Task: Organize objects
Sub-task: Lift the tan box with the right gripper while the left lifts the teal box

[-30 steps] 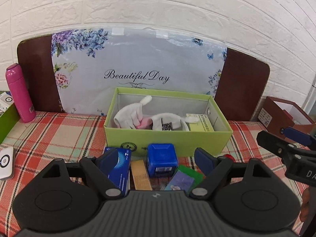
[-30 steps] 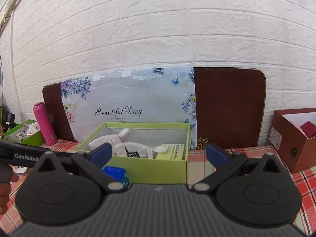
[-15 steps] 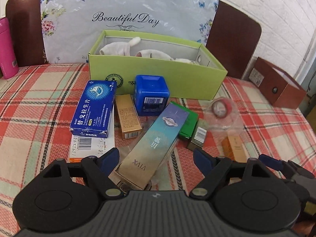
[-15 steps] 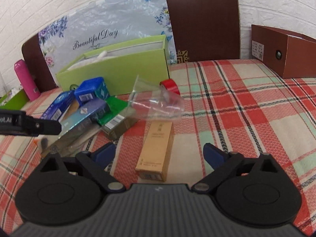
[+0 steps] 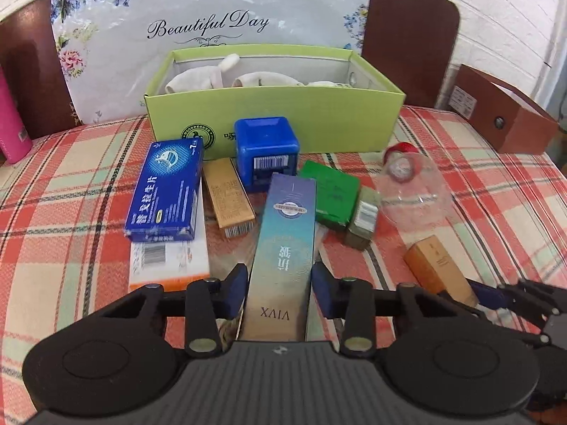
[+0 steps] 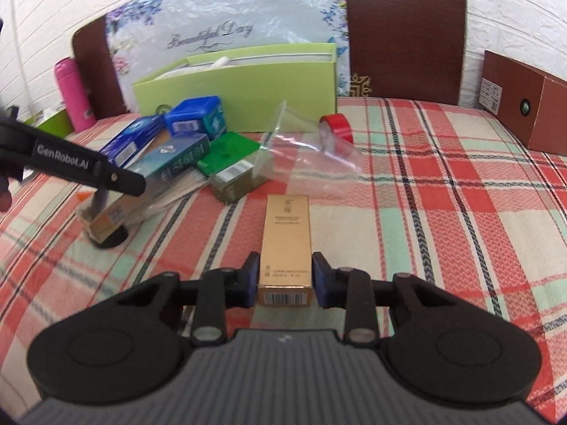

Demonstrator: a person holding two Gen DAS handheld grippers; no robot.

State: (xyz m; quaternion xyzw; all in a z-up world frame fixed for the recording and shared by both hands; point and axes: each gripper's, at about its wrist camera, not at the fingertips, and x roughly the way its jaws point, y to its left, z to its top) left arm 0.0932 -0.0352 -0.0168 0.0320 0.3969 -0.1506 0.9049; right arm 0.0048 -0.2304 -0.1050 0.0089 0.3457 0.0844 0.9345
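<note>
I count 8 small boxes on the cloth: 3 blue/teal (image 5: 165,191), 3 gold/tan (image 6: 286,244), 1 green (image 5: 333,191), 1 olive (image 5: 363,223). Also 1 red tape roll (image 6: 336,127), 1 clear bag (image 6: 312,148), 1 pink bottle (image 6: 73,94), 2 grippers.
</note>
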